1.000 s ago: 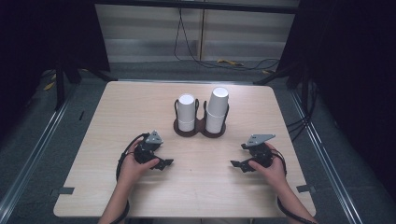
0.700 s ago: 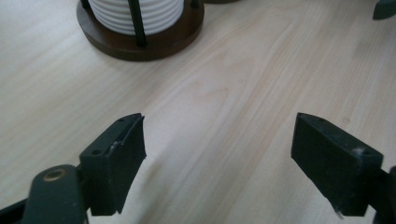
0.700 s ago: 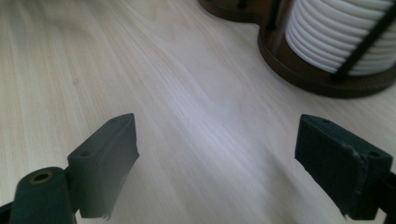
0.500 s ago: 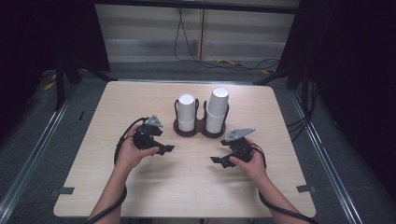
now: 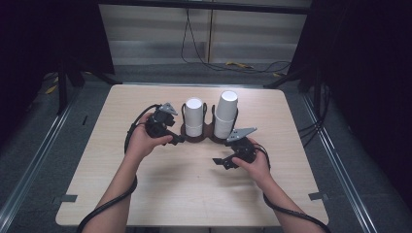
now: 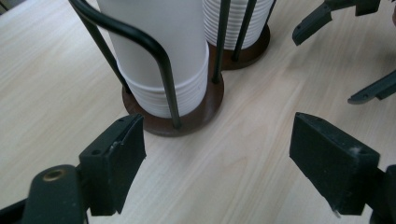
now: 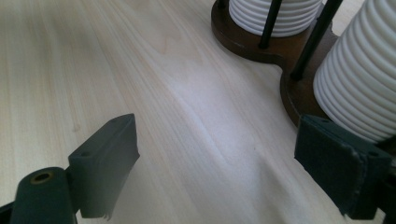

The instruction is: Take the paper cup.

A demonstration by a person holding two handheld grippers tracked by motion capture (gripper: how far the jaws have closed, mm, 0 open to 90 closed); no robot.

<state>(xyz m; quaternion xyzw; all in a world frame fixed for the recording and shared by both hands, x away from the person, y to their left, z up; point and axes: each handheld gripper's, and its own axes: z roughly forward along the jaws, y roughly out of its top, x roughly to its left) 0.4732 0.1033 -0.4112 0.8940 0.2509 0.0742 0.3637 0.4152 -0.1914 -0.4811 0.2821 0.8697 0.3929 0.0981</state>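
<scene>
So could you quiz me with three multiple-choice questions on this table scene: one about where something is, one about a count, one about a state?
1. Where does the cup holder stand?
A. Near the middle of the table, toward its far side
B. On the floor
C. At the near right corner

2. How many stacks of white cups are in the holder?
A. One
B. Two
C. Four

3. How are the jaws of the left gripper?
A. Clamped on a cup
B. Shut on nothing
C. Open, holding nothing

Answers:
1 A: the high view shows the brown base past the table's middle, in front of both hands.
2 B: a shorter stack and a taller stack stand side by side.
3 C: the left gripper view shows its pads wide apart over bare wood, short of the holder.
</scene>
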